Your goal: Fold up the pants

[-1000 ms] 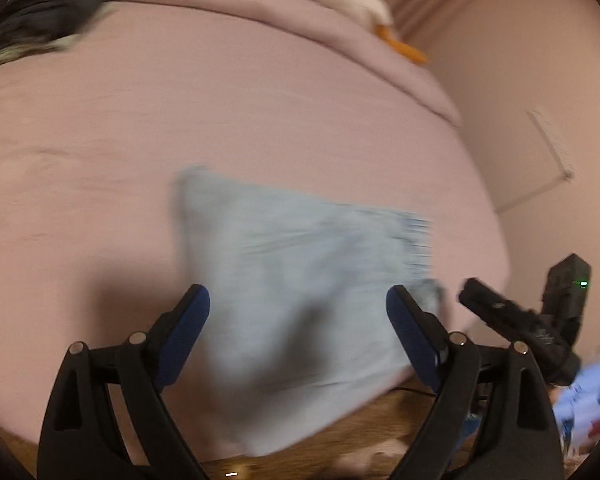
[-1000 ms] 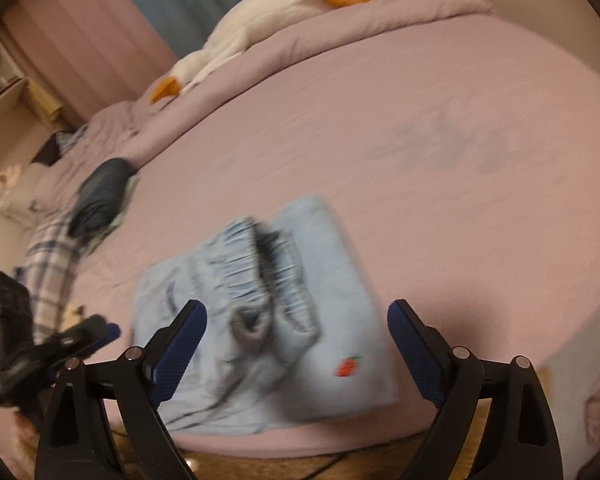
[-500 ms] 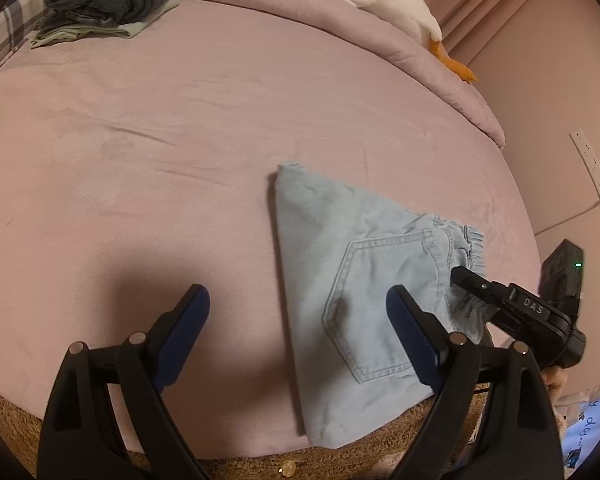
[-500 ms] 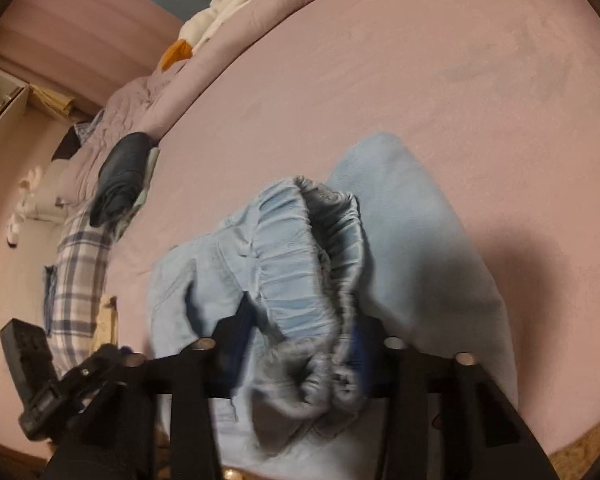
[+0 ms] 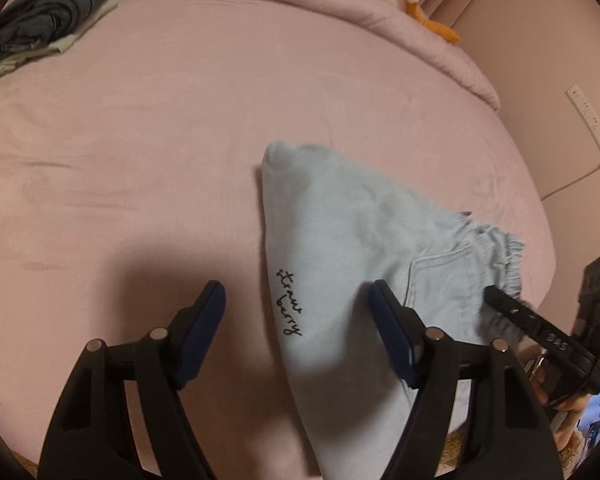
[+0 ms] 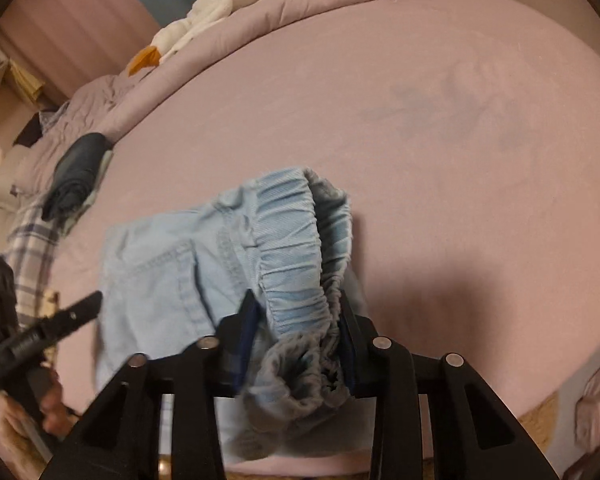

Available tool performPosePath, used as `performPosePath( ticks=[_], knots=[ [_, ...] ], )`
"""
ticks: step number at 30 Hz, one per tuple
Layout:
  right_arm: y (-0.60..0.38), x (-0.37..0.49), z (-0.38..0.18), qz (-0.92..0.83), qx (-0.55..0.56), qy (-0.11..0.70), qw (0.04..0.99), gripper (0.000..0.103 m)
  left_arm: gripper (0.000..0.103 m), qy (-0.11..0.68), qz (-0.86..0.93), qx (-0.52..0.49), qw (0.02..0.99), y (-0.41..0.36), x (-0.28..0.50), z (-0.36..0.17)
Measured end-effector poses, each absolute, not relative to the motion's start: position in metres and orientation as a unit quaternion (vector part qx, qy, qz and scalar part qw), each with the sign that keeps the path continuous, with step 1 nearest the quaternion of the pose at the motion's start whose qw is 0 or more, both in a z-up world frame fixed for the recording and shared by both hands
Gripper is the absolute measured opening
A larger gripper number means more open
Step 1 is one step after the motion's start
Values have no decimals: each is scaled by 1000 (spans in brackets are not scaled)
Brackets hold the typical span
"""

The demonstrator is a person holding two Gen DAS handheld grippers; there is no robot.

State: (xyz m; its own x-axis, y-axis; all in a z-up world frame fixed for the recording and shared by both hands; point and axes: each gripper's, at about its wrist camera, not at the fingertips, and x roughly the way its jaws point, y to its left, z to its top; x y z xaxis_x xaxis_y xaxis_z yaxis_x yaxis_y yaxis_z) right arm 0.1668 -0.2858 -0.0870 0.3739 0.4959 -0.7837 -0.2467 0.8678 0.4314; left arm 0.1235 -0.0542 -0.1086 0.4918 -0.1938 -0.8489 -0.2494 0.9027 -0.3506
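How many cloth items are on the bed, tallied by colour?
Light blue: 1, the pants, waistband clamped in the right gripper.
Dark grey-blue: 1, the folded garment.
Pale green: 1, the folded piece under it.
White and orange: 1, the goose plush.
Plaid: 1, the plaid cloth.
Total: 5. The left gripper is open.

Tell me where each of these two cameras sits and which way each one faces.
Left wrist: rides the left tongs, open, looking over the pale blue denim pants on the pink bed; right tongs at its right edge.
Right wrist: rides the right tongs, shut on the pants' elastic waistband; left tongs at left.
Shared: pants, bed, folded dark clothes, white plush goose.
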Motion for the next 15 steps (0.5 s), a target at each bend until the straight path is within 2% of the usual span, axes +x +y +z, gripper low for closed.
performPosePath(
  ticks=[5, 15],
  knots=[
    [-289, 166, -87, 226, 132, 515, 816, 38, 73, 513, 22, -243, 823, -49, 114, -118],
    [-294, 167, -87, 220, 142, 523, 811, 41, 73, 522, 25, -211, 826, -62, 87, -119]
  ],
)
